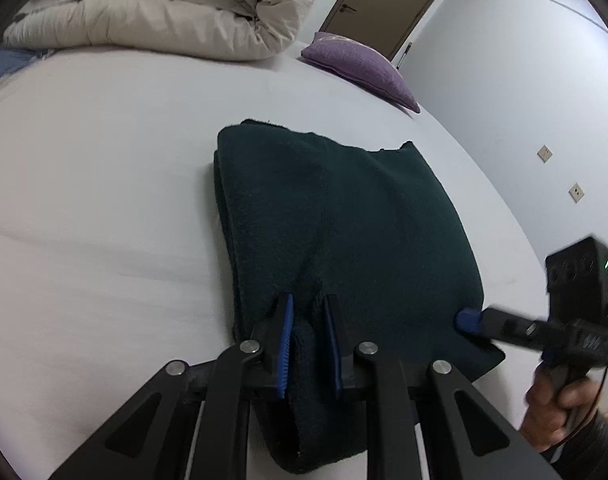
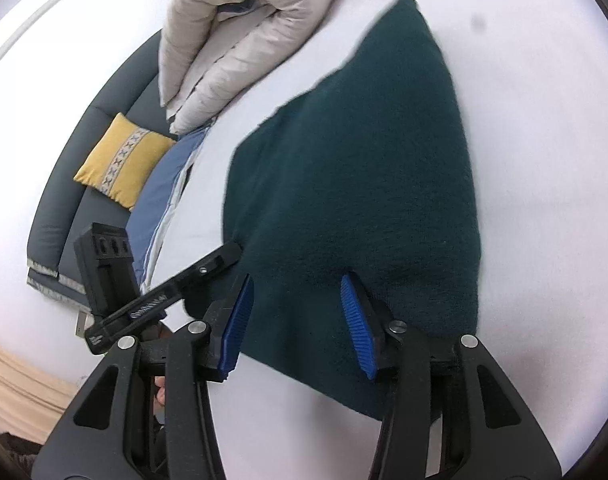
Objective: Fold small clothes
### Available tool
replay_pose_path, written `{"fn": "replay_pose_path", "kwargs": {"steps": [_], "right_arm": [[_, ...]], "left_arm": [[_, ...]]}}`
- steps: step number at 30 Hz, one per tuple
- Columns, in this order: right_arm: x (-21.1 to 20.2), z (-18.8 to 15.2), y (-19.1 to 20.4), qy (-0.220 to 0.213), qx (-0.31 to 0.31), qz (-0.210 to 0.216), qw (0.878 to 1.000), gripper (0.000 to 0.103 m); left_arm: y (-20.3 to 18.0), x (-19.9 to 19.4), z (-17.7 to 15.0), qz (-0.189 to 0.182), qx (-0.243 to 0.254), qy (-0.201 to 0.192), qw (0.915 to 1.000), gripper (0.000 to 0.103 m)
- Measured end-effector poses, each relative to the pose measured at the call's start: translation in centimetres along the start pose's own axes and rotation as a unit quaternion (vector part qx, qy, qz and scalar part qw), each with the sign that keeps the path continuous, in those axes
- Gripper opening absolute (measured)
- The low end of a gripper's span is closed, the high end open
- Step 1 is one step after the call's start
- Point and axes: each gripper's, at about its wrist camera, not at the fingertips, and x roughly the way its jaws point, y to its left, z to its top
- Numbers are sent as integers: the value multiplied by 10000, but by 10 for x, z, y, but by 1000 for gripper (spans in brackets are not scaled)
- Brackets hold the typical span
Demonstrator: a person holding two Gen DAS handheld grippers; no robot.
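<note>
A white bed fills both views. One beige duvet is rolled up at its far end, and one purple cushion lies near the wall. The right wrist view also shows one yellow cushion on a dark grey sofa beside the bed.

One dark green garment lies in the middle of the bed, folded into a thick, roughly rectangular stack with a fuzzy knit surface and layered edges showing along its left side.

There are two grippers. The left gripper has its blue-padded jaws narrow, pinching a ridge of the garment's near edge. The right gripper rests on the garment's near right edge with its jaws about half spread, the cloth flat between them; whether the pads press the fabric cannot be told
</note>
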Motion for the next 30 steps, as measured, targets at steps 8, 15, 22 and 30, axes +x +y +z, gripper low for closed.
{"fn": "replay_pose_path", "kwargs": {"steps": [8,15,22,30], "right_arm": [[-6,61,5,-287,74,277,9992,46],[22,105,-19,-224,427,183,9987,44],[31,128,-49,-598,996,407,9924,44],[49,164,-87,-663,1267,-15,9897,44]], "left_arm": [[-18,-24,-10,678,711,-25,9952,43],[-43,-37,33,816,435,-434,9948,49],[-25,42,43,858,178,127,9961,44],[-1,42,38,185,46,-134,9997,43]]}}
